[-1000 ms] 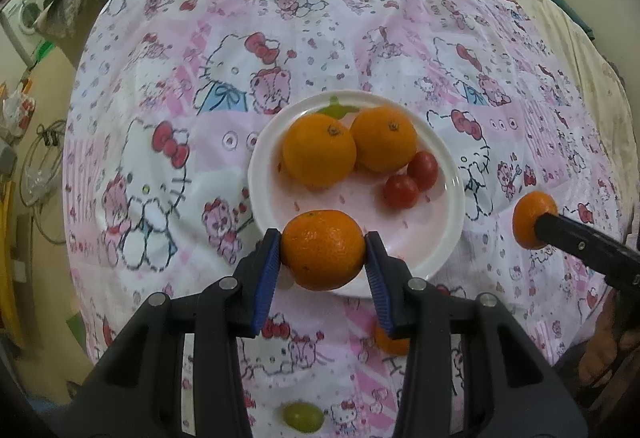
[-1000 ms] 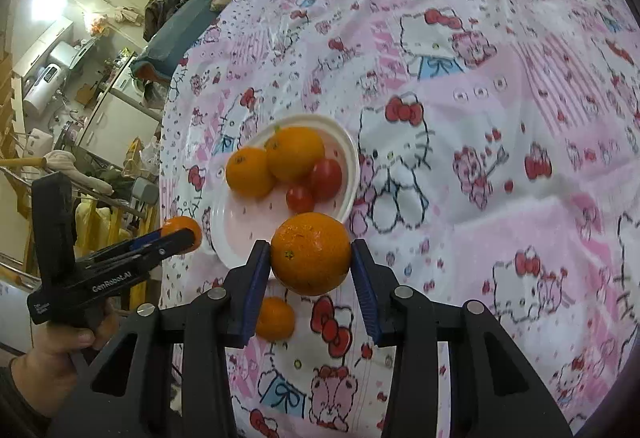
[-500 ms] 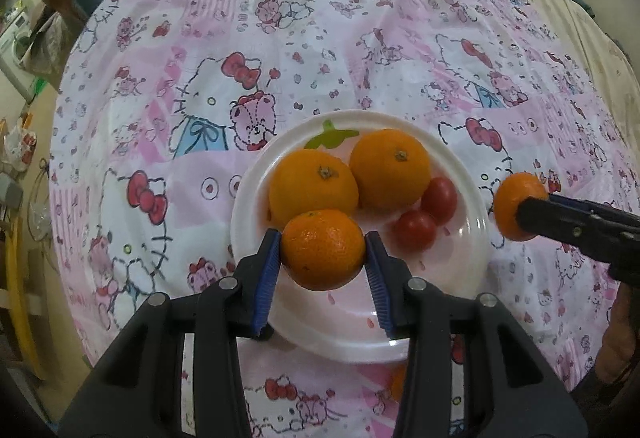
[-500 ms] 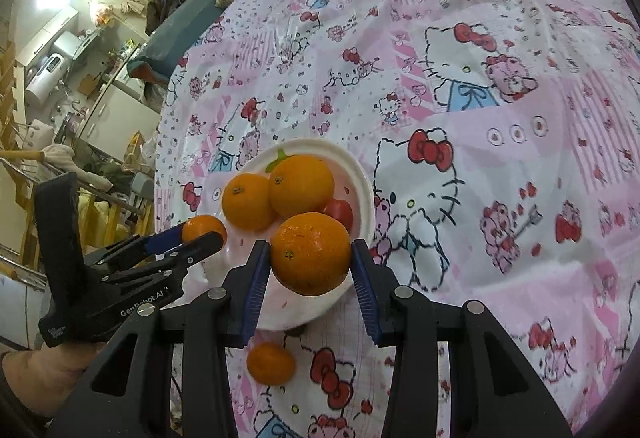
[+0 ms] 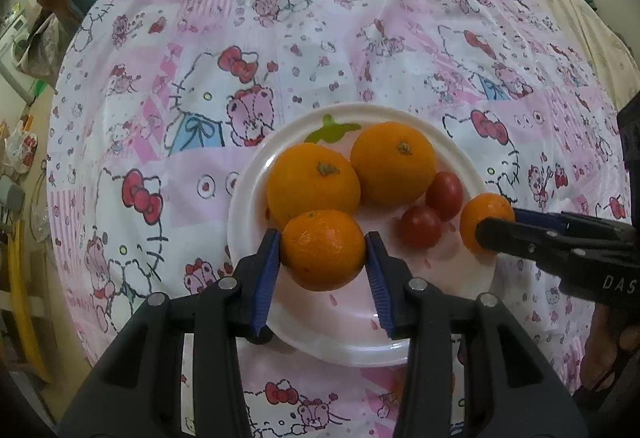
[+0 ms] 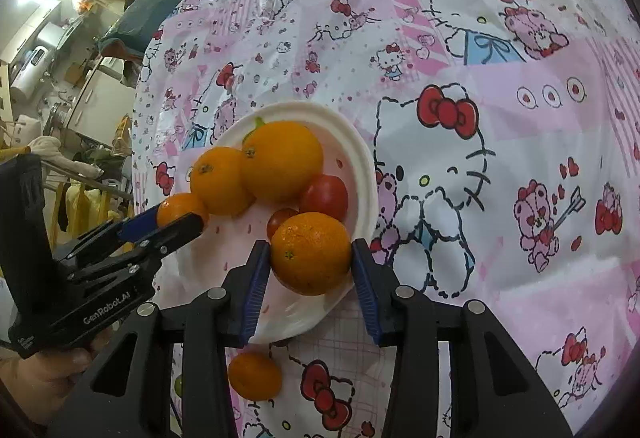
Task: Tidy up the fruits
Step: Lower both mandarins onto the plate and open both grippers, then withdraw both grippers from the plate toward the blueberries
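Gripping an orange (image 5: pixel 323 249) between blue pads (image 5: pixel 266 280), the left gripper (image 5: pixel 322 262) hung over the near part of the white plate (image 5: pixel 340 346), its jaws closed just to the fruit's width. Whether that orange touched the plate could not be told from the left wrist view. To its right, the right gripper (image 5: pixel 490 232) reached in from the right side with a smaller-looking orange (image 5: pixel 478 216) pinched at its tip, over the plate's right rim.

In the right wrist view, the same right gripper (image 6: pixel 310 266) was clamped on its orange (image 6: pixel 310 253), jaws shut against both sides of the fruit, above the plate's (image 6: pixel 360 158) near edge. Nearest of all there, a loose orange (image 6: pixel 255 376) lay on the Hello Kitty cloth (image 6: pixel 500 118) just short of the plate (partly behind the gripper's left finger). The left gripper (image 6: pixel 182 216) came in from the left, marked "GenRobot.AI", with its orange (image 6: pixel 176 207) at the tip.

Farther back on the plate sat two cherry tomatoes (image 5: pixel 421 227) side by side, and beyond them two large oranges (image 5: pixel 313 185) touching each other. A green leaf print (image 5: pixel 331 128) marked the plate's far rim. Past that, the cloth spread away to a cluttered room (image 6: pixel 60 50).
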`<state>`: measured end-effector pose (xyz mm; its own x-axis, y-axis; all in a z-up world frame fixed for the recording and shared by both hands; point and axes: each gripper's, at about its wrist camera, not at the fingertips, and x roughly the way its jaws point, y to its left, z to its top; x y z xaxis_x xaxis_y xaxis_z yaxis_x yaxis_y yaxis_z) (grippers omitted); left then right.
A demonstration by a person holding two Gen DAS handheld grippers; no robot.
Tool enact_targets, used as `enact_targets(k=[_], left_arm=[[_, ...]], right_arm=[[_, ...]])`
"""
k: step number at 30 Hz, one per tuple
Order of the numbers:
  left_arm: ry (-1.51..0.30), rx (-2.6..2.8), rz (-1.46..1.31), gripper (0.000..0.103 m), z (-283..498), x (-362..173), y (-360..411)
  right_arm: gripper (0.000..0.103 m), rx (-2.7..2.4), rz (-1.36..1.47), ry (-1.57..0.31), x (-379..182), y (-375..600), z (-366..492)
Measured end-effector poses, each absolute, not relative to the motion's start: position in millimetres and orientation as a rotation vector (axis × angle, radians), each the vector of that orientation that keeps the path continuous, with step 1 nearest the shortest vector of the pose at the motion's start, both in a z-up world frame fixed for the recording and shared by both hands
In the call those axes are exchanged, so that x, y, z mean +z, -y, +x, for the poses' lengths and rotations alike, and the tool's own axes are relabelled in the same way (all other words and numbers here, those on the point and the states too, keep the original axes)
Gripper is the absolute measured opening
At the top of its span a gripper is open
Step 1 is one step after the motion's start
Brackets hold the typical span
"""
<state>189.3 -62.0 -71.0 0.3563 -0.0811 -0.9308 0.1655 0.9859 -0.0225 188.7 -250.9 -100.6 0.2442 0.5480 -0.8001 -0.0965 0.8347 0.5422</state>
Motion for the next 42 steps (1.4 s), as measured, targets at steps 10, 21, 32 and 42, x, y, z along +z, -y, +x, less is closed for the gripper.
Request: enact_targets(k=[10,21,32,42], left_arm=[[-1.219,-0.176,0.057,0.039,189,-74,67],[-1.219,-0.196,0.039,0.039,187,-73,66],[-1.159,-0.204,0.04,0.085,184,-61,71],[-1.105,-0.164,0.022,0.085,174,-45,58]], right_arm=[[0.046,0.453,0.464,-1.253,-101,257,190],[0.075,0.446,0.556,-1.199,-90,272,191],[0.076,0.432,0.572,-1.178,-78,278,190],[0.076,0.414,0.588,-1.142,-61,288,180]])
